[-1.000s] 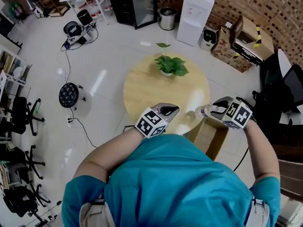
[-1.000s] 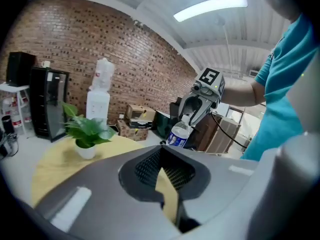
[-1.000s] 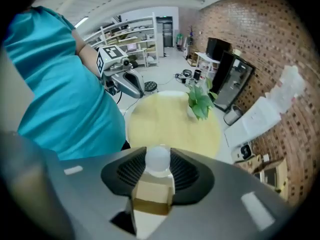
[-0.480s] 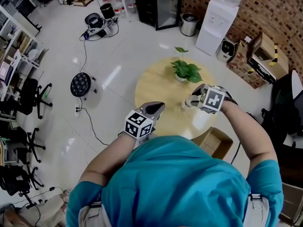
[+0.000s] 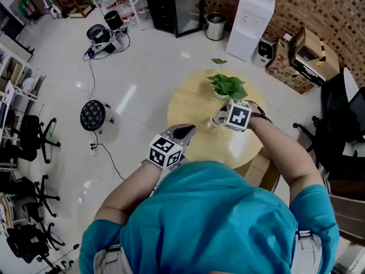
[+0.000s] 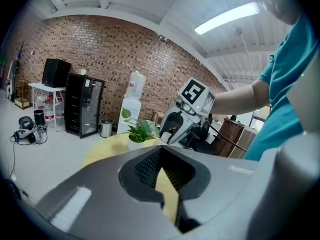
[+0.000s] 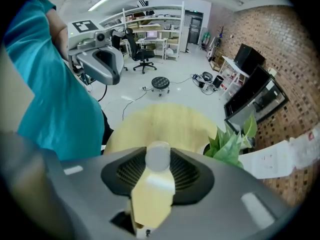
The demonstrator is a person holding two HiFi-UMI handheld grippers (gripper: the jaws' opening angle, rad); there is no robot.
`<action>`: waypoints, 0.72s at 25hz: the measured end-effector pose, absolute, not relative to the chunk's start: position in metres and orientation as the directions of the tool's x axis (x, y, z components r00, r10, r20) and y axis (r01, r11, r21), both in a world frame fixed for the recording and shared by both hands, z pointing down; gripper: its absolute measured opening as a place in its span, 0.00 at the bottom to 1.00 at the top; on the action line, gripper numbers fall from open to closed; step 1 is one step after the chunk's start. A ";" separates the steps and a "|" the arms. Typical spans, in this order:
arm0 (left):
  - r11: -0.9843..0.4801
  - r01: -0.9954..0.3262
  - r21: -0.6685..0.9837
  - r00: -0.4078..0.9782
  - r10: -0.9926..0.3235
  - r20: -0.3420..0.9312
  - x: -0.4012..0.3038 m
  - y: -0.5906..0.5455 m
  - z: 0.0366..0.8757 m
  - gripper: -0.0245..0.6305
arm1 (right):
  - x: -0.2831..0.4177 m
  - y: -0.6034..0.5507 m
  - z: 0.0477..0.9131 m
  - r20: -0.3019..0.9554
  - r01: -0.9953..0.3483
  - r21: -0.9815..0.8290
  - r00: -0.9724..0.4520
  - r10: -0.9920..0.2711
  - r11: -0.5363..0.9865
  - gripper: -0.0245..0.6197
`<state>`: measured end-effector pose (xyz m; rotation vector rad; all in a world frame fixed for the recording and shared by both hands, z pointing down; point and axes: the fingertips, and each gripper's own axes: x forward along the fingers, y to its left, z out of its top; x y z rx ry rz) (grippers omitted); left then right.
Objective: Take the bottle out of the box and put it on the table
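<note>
Over the round wooden table (image 5: 193, 104), on the side away from the person, the right gripper (image 5: 224, 118) points steeply down with its jaws clenched on the clear plastic bottle (image 7: 151, 191). The right gripper view shows the bottle's white cap (image 7: 159, 157) standing between the ribbed pads and the wood of the tabletop below. The grip sits high on the bottle, probably so that its base hangs free and can meet the table first. The bottle is thus out of the cardboard box (image 5: 258, 170), which sits on the floor against the table's near right edge, partly hidden by the person's arm. Whether the base already touches the table cannot be told. A potted plant (image 5: 227, 86) stands at the table's far edge, so the open wood nearer the middle looks like the sensible spot for the bottle. At the table's near edge the left gripper (image 5: 184, 132) waits empty, its jaw tips drawn together on nothing. It is probably held there to stay out of the way. By my reading the task is nearly done: lowering and letting go remain.
</note>
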<state>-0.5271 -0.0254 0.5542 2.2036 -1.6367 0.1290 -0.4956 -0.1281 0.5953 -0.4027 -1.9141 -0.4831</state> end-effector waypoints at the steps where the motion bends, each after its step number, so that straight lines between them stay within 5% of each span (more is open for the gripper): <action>1: -0.248 -0.934 0.256 0.321 -0.898 0.302 -0.528 -0.026 0.553 0.04 | -0.496 -0.121 0.602 0.929 0.482 0.096 -0.357 0.095 0.871 0.27; 13: -0.266 -0.920 0.287 0.347 -0.894 0.284 -0.520 -0.033 0.545 0.04 | -0.501 -0.114 0.617 0.884 0.392 -0.034 -0.417 0.211 0.919 0.28; 18: -0.255 -0.921 0.294 0.337 -0.900 0.277 -0.523 -0.031 0.545 0.04 | -0.506 -0.117 0.622 0.858 0.368 -0.016 -0.473 0.202 0.930 0.39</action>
